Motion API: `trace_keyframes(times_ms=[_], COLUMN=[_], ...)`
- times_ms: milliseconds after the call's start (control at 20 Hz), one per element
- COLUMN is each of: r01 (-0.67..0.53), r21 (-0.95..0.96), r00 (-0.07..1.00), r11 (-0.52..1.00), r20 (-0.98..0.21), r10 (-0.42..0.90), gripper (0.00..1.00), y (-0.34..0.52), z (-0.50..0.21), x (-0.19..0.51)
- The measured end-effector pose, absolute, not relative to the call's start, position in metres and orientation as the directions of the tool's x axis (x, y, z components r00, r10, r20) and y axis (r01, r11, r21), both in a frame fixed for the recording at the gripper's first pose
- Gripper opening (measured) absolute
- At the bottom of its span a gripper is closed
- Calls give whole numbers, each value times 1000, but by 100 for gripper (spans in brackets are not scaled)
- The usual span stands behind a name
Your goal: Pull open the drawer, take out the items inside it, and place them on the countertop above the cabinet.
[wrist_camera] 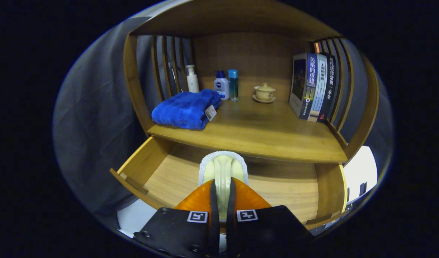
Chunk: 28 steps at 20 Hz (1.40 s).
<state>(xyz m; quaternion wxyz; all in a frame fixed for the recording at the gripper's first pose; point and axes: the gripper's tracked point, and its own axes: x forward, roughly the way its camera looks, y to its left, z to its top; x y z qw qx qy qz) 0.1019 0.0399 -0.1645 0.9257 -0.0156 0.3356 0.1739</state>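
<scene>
We have the hand-held gripper (222,195) closed on a pale brush (223,170), both fingers pressing its handle, with its fuzzy-edged head pointing forward just beyond the fingertips. The brush hangs over the open drawer (162,172), whose visible floor looks bare. We judge the step in hand to be the transfer: the item is out of the drawer but not yet set down. The next move calls for raising the brush above the front edge of the tabletop (255,132) and lowering it onto the free area between the blue towel (185,109) and the books (311,86). A lotion bottle (221,85) carries a NIVEA label. The book spines bear Chinese characters too small for us to read reliably.
</scene>
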Motion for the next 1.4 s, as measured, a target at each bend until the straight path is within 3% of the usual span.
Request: trace_keyframes(times_ms=[500, 1000, 1400], r01=[-240, -131, -71], r21=[60, 25, -46], r00=[850, 839, 796], r11=[969, 991, 996], r20=[-469, -530, -604], r10=[239, 124, 29], gripper=[16, 16, 16], y=[18, 12, -3], z=[-72, -91, -130], x=[166, 275, 321])
